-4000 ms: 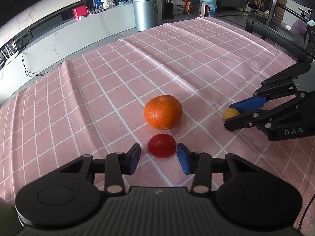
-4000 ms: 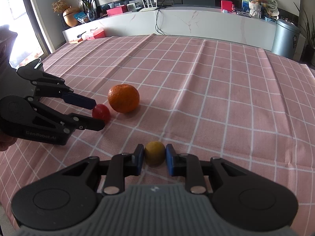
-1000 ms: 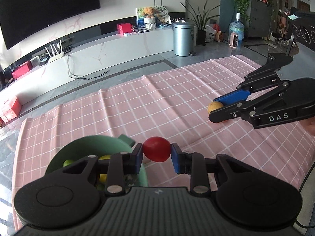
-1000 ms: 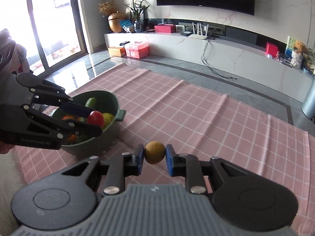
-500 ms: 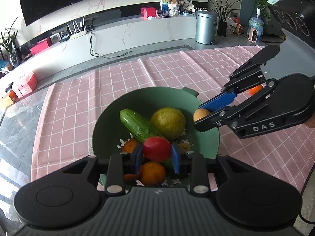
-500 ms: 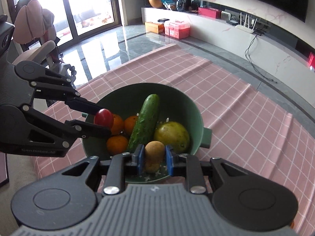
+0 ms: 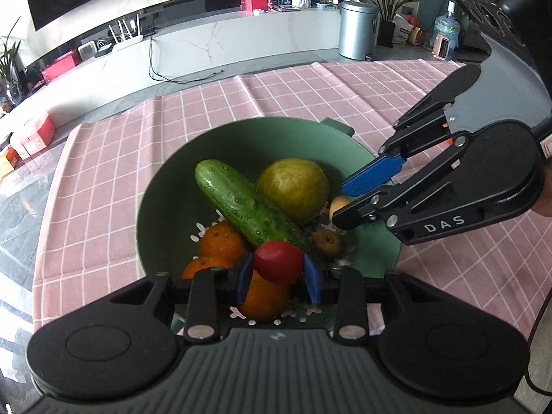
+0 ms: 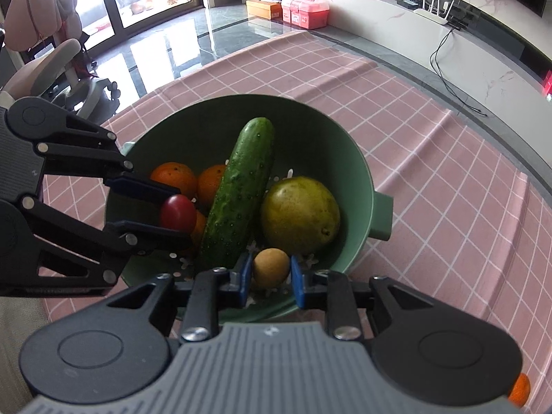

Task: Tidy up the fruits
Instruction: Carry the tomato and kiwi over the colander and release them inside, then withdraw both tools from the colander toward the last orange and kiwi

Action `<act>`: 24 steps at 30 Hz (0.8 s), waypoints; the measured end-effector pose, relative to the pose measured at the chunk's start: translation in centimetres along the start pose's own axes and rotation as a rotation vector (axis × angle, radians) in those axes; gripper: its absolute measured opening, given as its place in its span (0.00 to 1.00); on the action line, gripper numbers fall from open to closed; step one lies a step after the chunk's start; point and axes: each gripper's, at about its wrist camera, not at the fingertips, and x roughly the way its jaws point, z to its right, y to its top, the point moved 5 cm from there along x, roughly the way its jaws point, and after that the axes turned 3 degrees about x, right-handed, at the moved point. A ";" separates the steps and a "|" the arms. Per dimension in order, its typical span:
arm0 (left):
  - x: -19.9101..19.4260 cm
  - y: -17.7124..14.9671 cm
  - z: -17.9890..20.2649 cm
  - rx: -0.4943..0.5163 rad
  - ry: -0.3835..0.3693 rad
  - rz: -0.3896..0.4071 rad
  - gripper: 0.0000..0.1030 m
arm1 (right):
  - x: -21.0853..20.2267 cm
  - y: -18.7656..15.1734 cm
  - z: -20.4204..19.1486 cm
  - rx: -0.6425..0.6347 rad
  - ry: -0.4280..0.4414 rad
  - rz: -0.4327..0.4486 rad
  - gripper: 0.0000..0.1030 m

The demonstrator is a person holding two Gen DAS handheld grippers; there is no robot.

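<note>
Pink checked cloth (image 7: pixel 103 179): "DAS"-marked right gripper (image 7: pixel 339 207) grips a yellow fruit (image 8: pixel 270 268), left gripper (image 7: pixel 277 269) a red tomato (image 7: pixel 278 261), over the green bowl (image 7: pixel 155 203).

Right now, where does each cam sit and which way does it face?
Left wrist: on the left gripper, looking forward and down into the green bowl; its own fingers pinch the red tomato, and the right gripper enters from the right.
Right wrist: on the right gripper, facing the same bowl; fingers flank the small yellow fruit, the left gripper at left.
Shared: bowl, cucumber, both grippers.
</note>
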 end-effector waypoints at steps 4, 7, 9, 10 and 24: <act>-1.6 1.0 -0.2 -0.015 0.005 0.027 0.52 | -2.1 0.4 0.3 0.021 0.014 0.047 0.27; -3.2 1.9 -0.3 -0.015 0.032 0.049 0.52 | -4.3 0.5 0.8 0.041 0.021 0.090 0.27; -4.5 2.5 -0.1 -0.023 0.043 0.071 0.53 | -6.2 0.2 1.2 0.057 0.028 0.122 0.27; -5.0 2.6 0.1 -0.024 0.046 0.080 0.55 | -7.1 -0.1 1.5 0.065 0.032 0.135 0.27; -6.9 3.7 8.4 -0.007 0.004 0.141 0.59 | -16.1 -11.4 7.1 0.164 -0.086 0.189 0.27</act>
